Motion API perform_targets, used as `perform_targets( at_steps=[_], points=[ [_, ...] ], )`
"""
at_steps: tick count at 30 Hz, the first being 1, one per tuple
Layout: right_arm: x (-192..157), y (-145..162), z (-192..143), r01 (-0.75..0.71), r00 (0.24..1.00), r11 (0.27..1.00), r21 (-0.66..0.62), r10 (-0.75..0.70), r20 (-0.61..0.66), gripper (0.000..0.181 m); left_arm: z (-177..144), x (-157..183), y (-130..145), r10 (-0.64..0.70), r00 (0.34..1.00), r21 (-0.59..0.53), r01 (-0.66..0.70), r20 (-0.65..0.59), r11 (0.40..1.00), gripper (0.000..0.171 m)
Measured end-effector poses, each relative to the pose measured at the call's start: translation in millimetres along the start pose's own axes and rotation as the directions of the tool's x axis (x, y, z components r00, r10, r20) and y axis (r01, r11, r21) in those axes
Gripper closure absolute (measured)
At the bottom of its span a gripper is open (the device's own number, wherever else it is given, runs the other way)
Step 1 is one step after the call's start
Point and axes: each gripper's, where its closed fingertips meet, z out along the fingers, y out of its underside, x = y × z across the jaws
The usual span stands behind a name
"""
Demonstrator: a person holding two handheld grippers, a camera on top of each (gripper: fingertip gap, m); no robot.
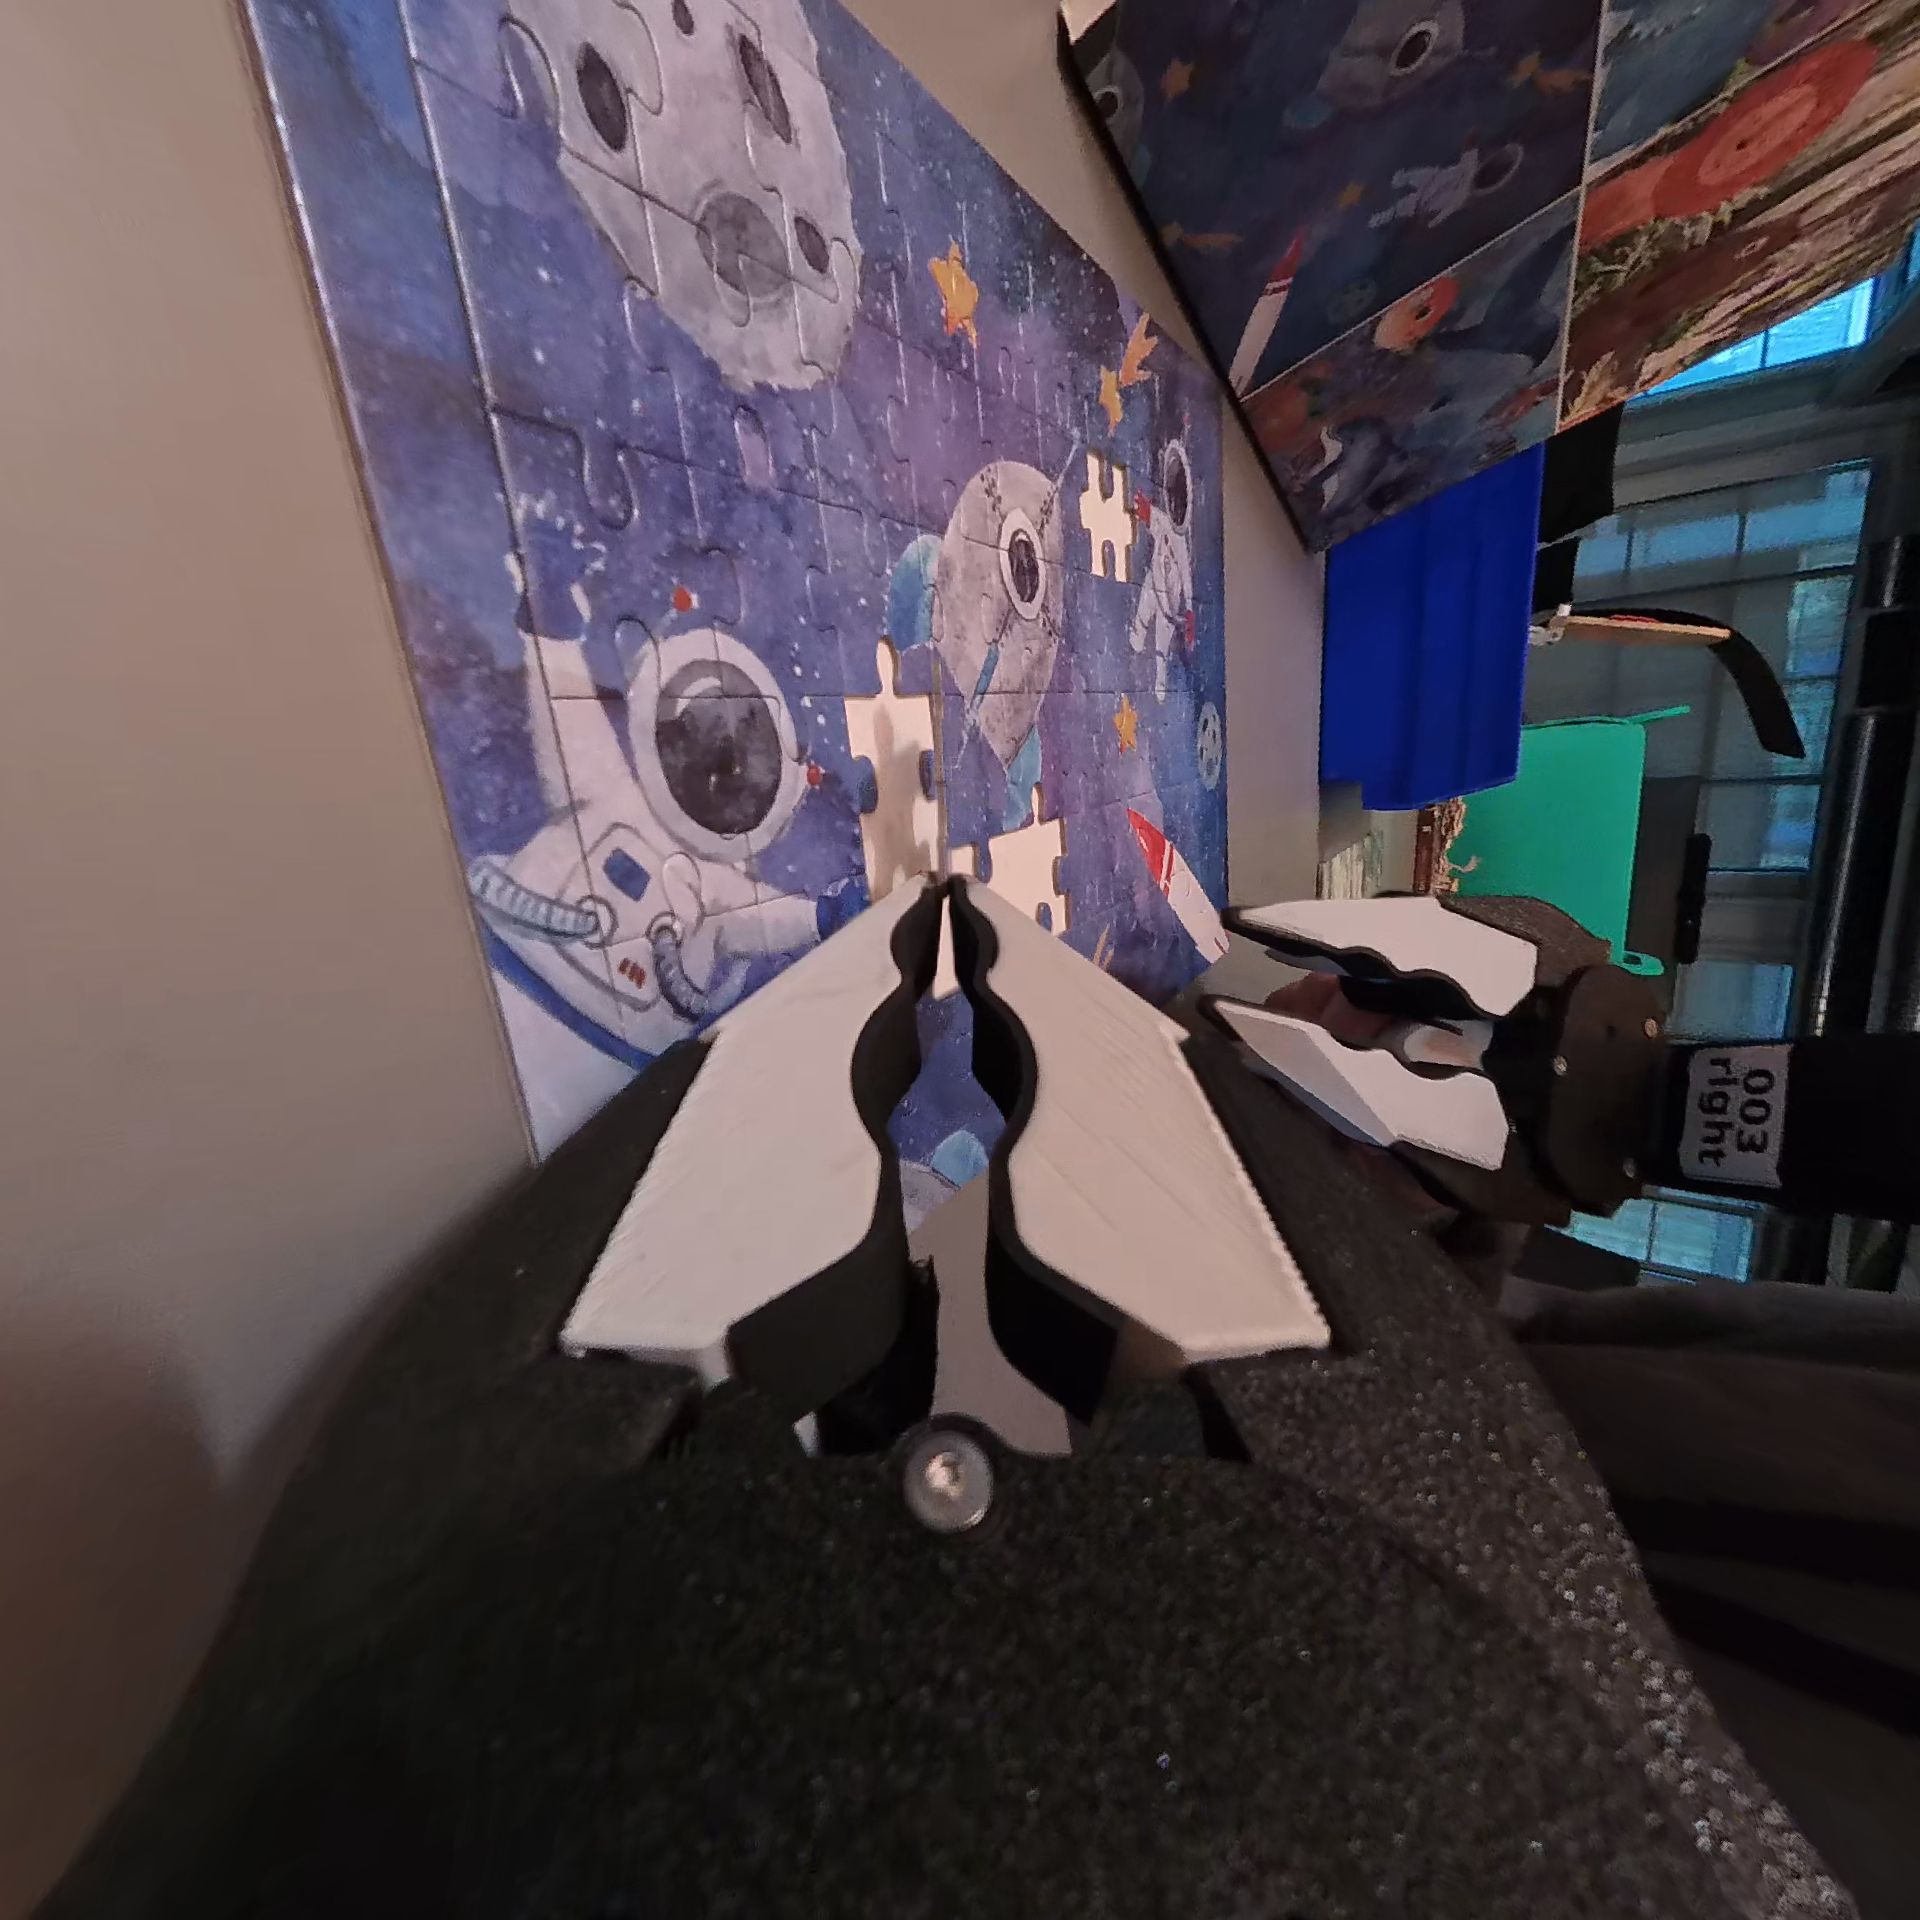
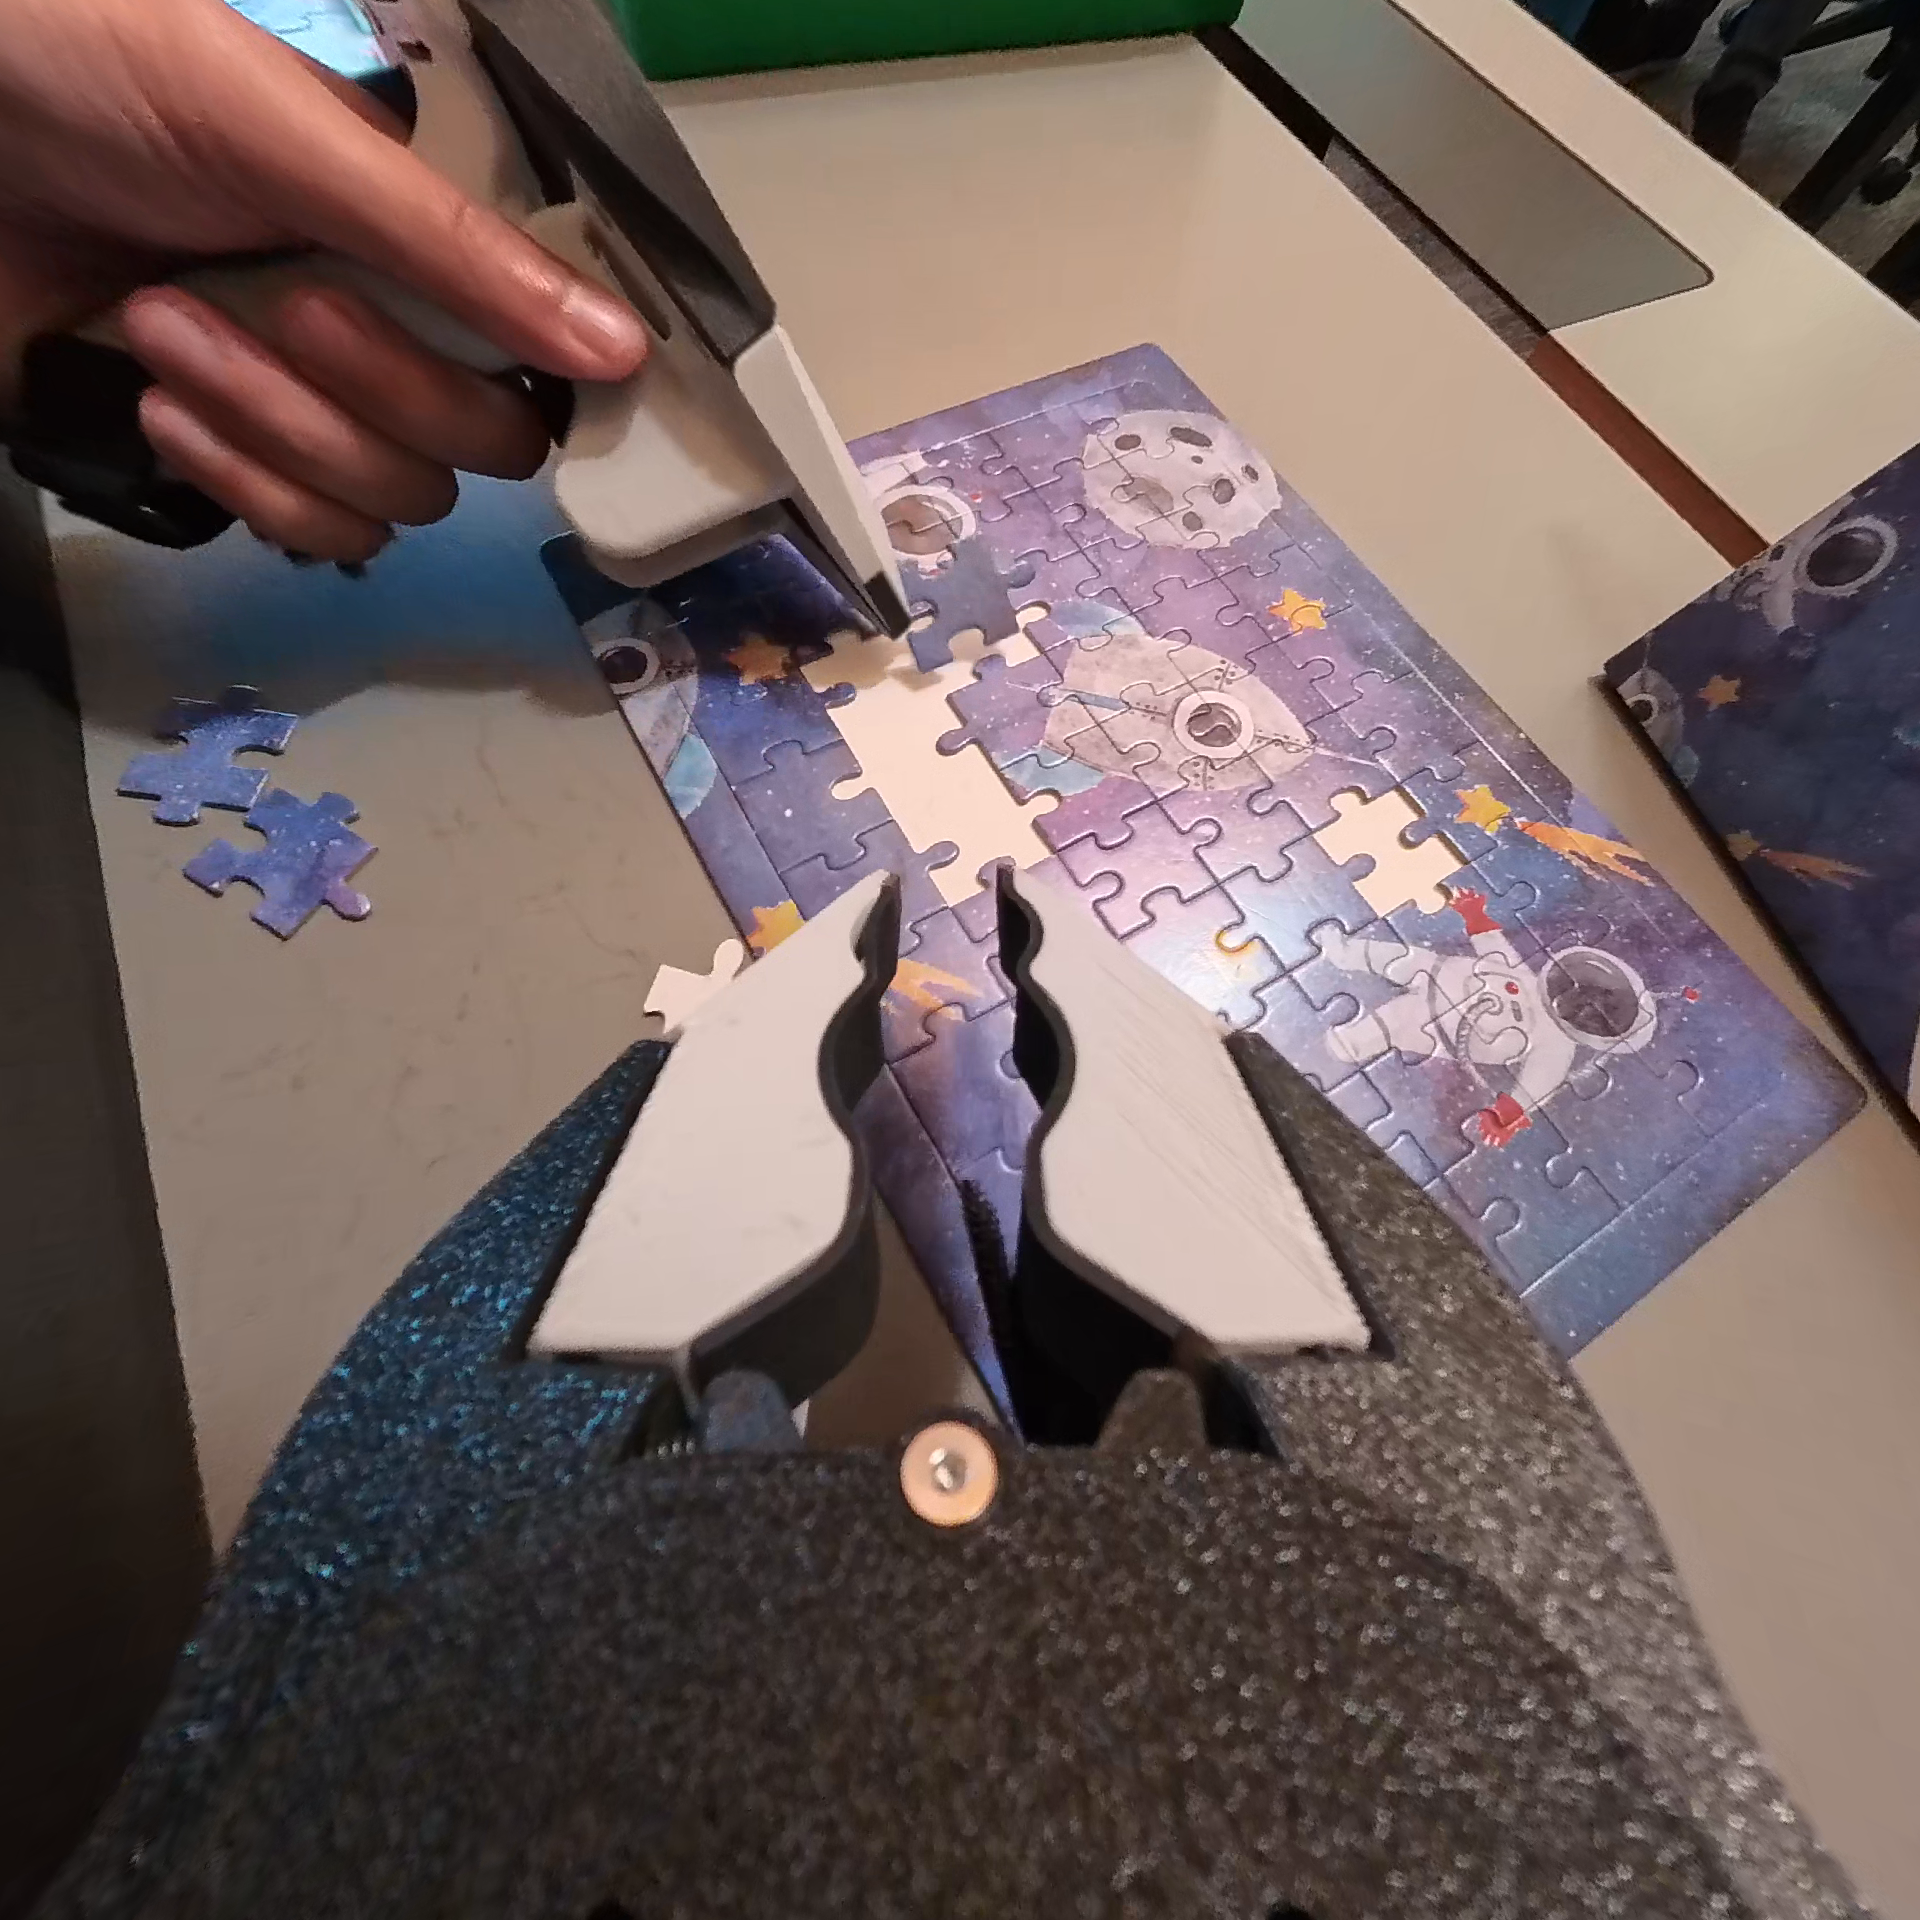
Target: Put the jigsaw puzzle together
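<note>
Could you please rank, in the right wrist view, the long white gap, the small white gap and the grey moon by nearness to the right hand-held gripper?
From the right hand-held gripper:
1. Long white gap, just ahead of its fingertips.
2. Small white gap, off to the right.
3. Grey moon, at the puzzle's far end.

My left gripper (image 2: 883, 618) sits low over the puzzle (image 2: 1299, 883), tips at the far end of the long gap (image 2: 935, 769), blocking entry there. Near my right gripper (image 2: 943, 888) the gap looks clear. Two loose pieces (image 2: 249, 810) lie left on bare table (image 2: 416, 1039).
</note>
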Motion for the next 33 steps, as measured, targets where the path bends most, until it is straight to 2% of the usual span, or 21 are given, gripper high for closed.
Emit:
perform_targets(
  at_steps=[13, 25, 29, 33],
  points=[
    [-5.4, 5.8, -2.4, -0.011, 1.0, 1.0, -0.019, 0.011, 0.018, 0.163, 9.0, 3.3, 1.1, -0.015, 0.999, -0.054, 0.017, 0.042, 0.998, 0.17],
    [-9.0, 7.1, -2.0, -0.014, 0.999, 1.0, -0.024, 0.014, 0.035, 0.163, 7.3, 3.1, -1.1, -0.034, 0.999, -0.032, 0.035, 0.038, 0.999, 0.17],
    [-9.1, 7.0, -2.2, -0.015, 0.999, 1.0, -0.023, 0.015, 0.036, 0.163, 6.6, 3.4, -0.7, -0.032, 0.999, -0.027, 0.033, 0.044, 0.999, 0.156],
    [-9.3, 7.3, -2.3, -0.016, 0.999, 1.0, -0.024, 0.016, 0.037, 0.163, 5.8, 3.3, -2.7, -0.016, 0.998, -0.016, 0.017, 0.056, 1.0, 0.157]
  ],
)
